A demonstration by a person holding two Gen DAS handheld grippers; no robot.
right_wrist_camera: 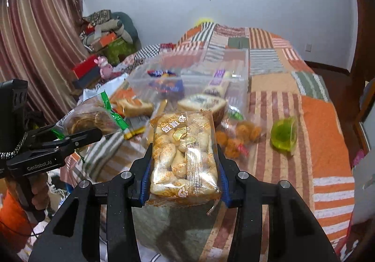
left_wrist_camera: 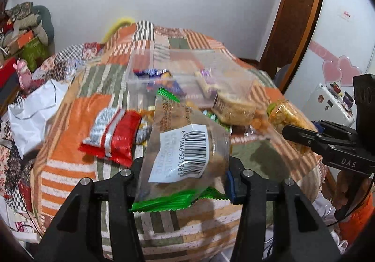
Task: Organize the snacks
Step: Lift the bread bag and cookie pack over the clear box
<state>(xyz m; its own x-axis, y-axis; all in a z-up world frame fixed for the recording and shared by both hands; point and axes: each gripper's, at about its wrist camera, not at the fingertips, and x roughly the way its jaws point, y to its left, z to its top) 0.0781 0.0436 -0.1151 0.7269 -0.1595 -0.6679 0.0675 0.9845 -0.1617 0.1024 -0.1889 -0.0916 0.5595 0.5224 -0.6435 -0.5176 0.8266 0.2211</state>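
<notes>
Above a quilted bed [right_wrist_camera: 293, 102], the left gripper [left_wrist_camera: 182, 182] clamps a barcoded cake packet [left_wrist_camera: 185, 144]; the right gripper [right_wrist_camera: 185, 177] clamps a puffed-snack packet [right_wrist_camera: 185, 156]. Slick wrappers could slip before reaching the clear box [left_wrist_camera: 187, 74], whose thin rim may tip.

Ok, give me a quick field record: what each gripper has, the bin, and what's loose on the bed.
left gripper: jaws shut on green-edged clear packet with barcode label
right gripper: jaws shut on orange pastry packet
clear bin: on the bedspread, snacks inside
loose on bedspread: red packet, green jelly cup, bag of orange balls
both packets: lifted clear of the bedspread
</notes>
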